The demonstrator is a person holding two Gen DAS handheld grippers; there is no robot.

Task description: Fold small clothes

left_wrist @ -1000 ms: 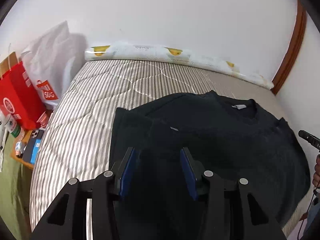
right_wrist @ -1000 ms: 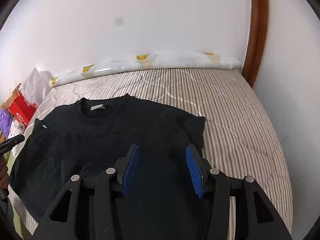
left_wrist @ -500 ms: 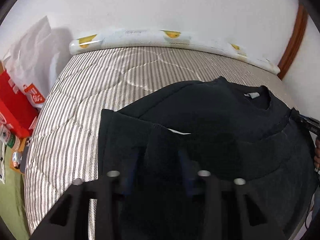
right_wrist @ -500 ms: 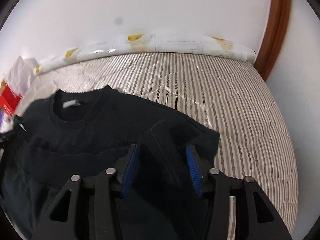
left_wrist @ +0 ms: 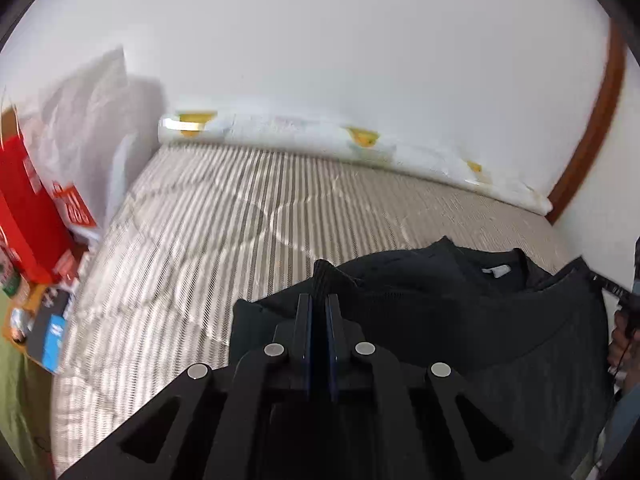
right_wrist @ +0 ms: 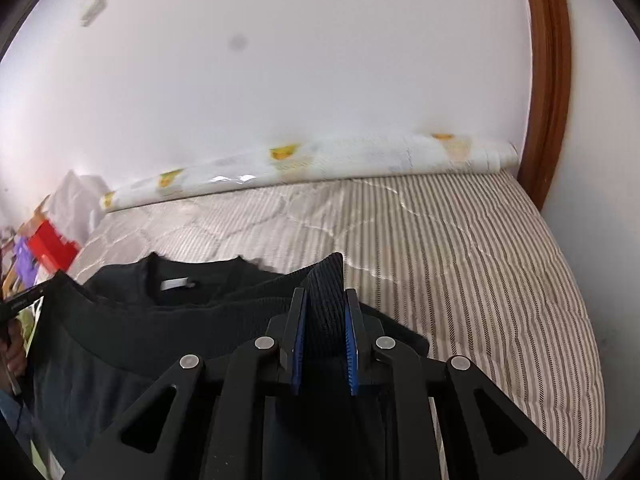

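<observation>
The left claw [left_wrist: 318, 304] is pinched fully together on a ribbed fold of the black sweater [left_wrist: 460, 312]. The right claw [right_wrist: 324, 300] is closing on the other ribbed edge, pads apparently pressing it. The sweater lies on the striped bed [right_wrist: 460, 240], collar away. Only the left view shows the red bag [left_wrist: 28, 208] clearly.

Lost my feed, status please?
Left gripper shut on black sweater. Right gripper closing on ribbed fold. Striped mattress ahead, nothing blocking.
</observation>
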